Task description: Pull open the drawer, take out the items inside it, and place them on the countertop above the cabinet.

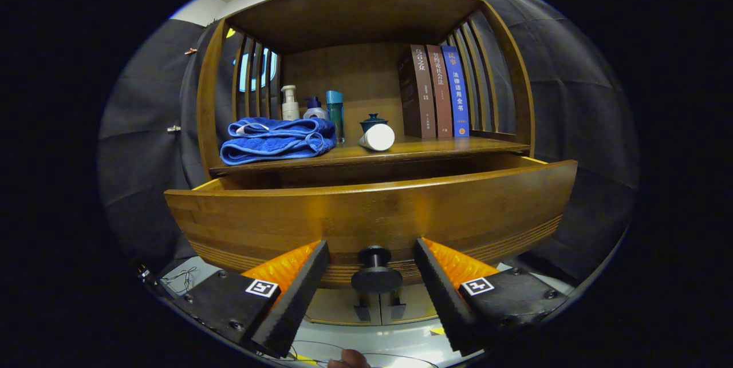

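I see the hand-held gripper (372,259) spread wide, knob (375,276) between its fingers, untouched. Drawer (372,216) is open just ahead.

The gripper view rides on the gripper (372,253) and faces the drawer front (366,216) head-on from close up, its knob (375,273) between the spread fingers, the countertop (372,153) beyond.
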A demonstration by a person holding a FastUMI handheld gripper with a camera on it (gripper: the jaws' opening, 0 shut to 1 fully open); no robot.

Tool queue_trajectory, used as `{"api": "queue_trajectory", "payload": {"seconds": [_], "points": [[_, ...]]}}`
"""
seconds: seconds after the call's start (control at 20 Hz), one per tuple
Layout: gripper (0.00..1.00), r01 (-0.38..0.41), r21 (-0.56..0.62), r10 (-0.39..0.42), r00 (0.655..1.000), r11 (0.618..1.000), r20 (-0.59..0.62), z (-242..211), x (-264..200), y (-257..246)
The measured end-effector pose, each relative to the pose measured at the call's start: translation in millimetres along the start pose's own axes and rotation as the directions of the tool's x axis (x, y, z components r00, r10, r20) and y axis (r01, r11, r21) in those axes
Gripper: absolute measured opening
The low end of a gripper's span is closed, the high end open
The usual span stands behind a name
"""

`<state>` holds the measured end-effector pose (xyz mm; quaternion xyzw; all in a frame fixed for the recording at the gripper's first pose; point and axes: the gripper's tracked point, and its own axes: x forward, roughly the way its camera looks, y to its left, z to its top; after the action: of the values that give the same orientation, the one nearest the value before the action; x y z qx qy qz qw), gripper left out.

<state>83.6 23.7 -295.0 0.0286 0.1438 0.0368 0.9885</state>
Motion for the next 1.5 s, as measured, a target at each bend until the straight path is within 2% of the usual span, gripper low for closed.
{"api": "queue_trajectory", "payload": {"seconds": [0.9,1.25,1.5], "points": [[0.99,0.005,-0.014,-0.005,0.999,1.0,-0.042,4,78,-9],[0.99,-0.02,0.021,0.021,0.999,1.0,-0.041,2,74,-4],[1.0,-0.015,-0.007,0.016,1.0,1.0,0.002,19,36,-6]]}}
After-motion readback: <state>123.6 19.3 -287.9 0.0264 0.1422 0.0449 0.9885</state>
